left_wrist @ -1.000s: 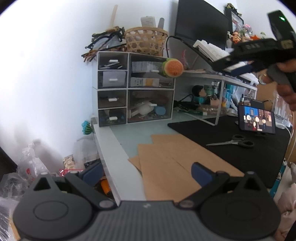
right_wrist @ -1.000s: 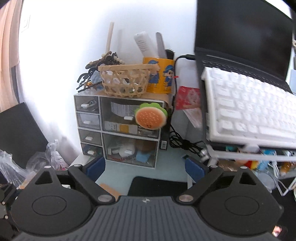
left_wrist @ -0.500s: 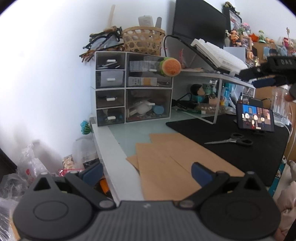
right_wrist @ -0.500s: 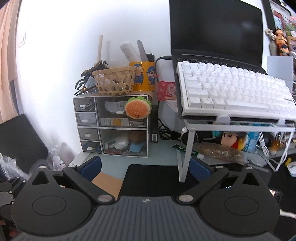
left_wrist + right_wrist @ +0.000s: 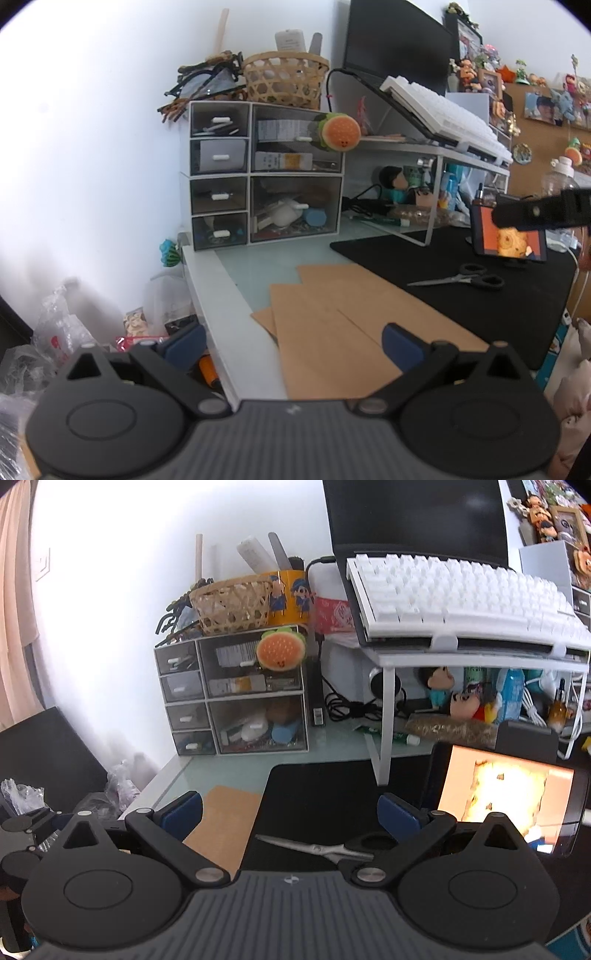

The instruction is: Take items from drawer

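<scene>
Inventory, my view:
- Drawer unit (image 5: pixel 231 698): back of surface (image 5: pixel 332 738), all drawers shut, well ahead of both grippers.
- Burger plush (image 5: pixel 281 650): hangs at unit's upper right drawer.
- Right gripper (image 5: pixel 290 814): spread wide, empty.
- Left gripper (image 5: pixel 293 341): spread, empty.
- Advice: approach unit level, pinch small white handle (image 5: pixel 246 663), pull straight out.

Ahead of the gripper we see cardboard (image 5: pixel 332 325) lying flat on the tabletop (image 5: pixel 255 266), its far edge beside a black mat (image 5: pixel 461 302). Scissors (image 5: pixel 461 279) rest on the mat, to the right of the gripper's line. Beyond them a lit phone (image 5: pixel 506 794) stands propped. Farther off, a white keyboard (image 5: pixel 458 594) sits tilted on a white stand (image 5: pixel 384 716), a dark screen (image 5: pixel 413 517) behind it.
</scene>
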`<state>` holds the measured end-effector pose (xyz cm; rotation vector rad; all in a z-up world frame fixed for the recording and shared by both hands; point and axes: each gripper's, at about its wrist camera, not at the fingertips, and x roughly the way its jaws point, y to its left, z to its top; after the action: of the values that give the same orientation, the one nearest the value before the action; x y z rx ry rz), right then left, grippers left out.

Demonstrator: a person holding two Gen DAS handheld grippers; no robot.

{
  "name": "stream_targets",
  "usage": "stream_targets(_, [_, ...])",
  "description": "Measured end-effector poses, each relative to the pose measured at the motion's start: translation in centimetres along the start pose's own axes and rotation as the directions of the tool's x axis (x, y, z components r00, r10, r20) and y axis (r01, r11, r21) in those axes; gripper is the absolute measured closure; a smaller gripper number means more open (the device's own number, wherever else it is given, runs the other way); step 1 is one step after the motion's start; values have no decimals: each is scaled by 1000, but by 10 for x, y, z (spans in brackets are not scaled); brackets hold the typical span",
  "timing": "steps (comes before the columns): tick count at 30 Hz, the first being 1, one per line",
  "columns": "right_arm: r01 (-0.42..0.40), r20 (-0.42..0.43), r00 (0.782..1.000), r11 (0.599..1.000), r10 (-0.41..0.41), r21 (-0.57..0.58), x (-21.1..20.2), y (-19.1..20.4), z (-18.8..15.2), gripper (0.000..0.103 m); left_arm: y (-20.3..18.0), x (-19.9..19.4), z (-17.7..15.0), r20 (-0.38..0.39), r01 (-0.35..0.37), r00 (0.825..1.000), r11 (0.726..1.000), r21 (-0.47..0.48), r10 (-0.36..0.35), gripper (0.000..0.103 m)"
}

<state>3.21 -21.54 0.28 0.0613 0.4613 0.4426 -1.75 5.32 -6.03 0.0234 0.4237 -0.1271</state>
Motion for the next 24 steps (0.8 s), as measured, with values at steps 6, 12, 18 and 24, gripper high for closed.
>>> stream_targets(6, [4,15,1000,999,-5,34,1,-1,-19,0,-1,0,0,-3,3,1000,1000,6,-3,0])
stream_targets(12, [21,14,1000,999,-22,40,4,-3,-35,0,-2,0,-1,-3,-1,1000,1000,4,1,0])
stream_targets(18, [24,24,999,999,-25,40,2,-2,-43,0,-1,0,-1,-6,1,1000,1000,2,-1,0])
stream_targets(24, [24,42,999,999,-26,29,1,0,-55,0,-2,-1,-2,-7,1,1000,1000,2,-1,0])
